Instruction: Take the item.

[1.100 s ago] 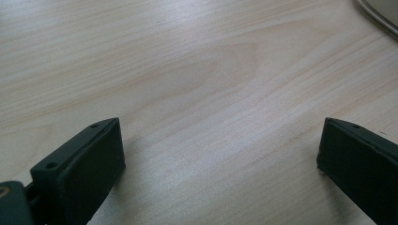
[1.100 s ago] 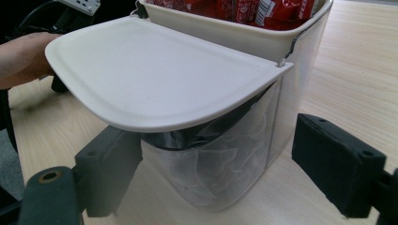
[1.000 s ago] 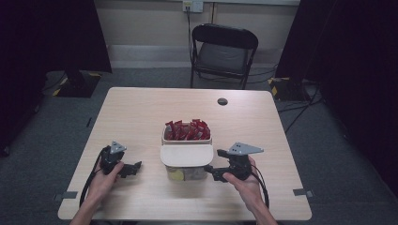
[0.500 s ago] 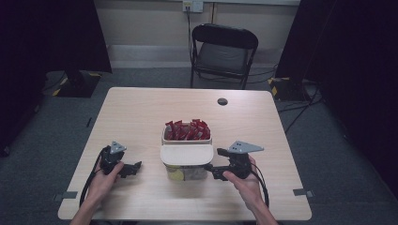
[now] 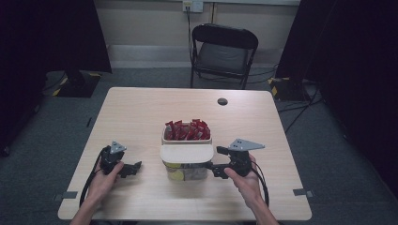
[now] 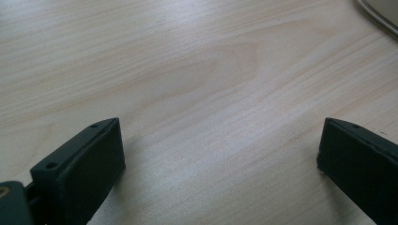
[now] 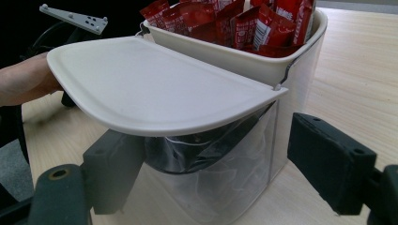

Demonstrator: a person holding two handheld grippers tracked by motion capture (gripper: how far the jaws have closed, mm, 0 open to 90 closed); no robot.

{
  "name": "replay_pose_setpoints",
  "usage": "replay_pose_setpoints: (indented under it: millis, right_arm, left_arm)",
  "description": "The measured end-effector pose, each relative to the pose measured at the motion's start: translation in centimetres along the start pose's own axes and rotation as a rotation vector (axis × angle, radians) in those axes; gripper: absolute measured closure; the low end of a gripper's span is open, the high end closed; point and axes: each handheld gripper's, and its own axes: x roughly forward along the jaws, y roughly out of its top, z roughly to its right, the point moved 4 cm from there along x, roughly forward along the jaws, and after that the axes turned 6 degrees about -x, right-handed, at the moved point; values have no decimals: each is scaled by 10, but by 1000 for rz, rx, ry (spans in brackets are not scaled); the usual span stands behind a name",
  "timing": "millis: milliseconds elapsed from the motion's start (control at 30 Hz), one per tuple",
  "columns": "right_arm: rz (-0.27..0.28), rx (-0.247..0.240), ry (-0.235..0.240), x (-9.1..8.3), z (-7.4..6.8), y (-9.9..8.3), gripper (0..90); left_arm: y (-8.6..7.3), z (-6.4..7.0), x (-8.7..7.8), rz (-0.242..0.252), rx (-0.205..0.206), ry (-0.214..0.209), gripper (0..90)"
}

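Trouble, if it comes, is probably going to come from that white lid [image 7: 155,89] sticking out over the clear lower half of the container [image 5: 186,166], so heads up. Your right gripper [image 5: 217,169] sits just beside the container's right side in the high view, jaws spread wide with nothing between them yet, and in the right gripper view they straddle the clear wall right under the lid's overhang. If you close there, I'd guess the thin clear plastic flexes or the pads slide, and any upward drift would catch the lid's edge and flip it or tilt the whole container. That matters because the open tray behind the lid is packed with red sachets [image 5: 187,130] standing on end, and a tilt could dump them across the tabletop [image 5: 141,112]. The container stands in the middle of the tabletop, close to your edge, so a shove could also just skate it away from you, since nothing braces it. Your left gripper [image 5: 136,166] is wide open too, resting low over bare wood well to the left of the container, so it's no help as a stop right now. Maybe bring it in against the container's left side before you squeeze.
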Motion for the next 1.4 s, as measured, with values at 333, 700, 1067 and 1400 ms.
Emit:
replay_pose_setpoints:
  millis: [333,700,1067,1400]
  right_arm:
    - [9,-11,13,0,0,5,255]
    - [20,-30,13,-1,1,10,306]
    - [23,-50,22,-1,2,16,336]
    - [30,-47,22,-1,3,17,341]
  left_arm:
    - [0,0,0,0,1,0,4]
    - [0,0,0,-1,0,0,4]
    - [0,0,0,1,-2,1,3]
    - [0,0,0,-1,-1,1,3]
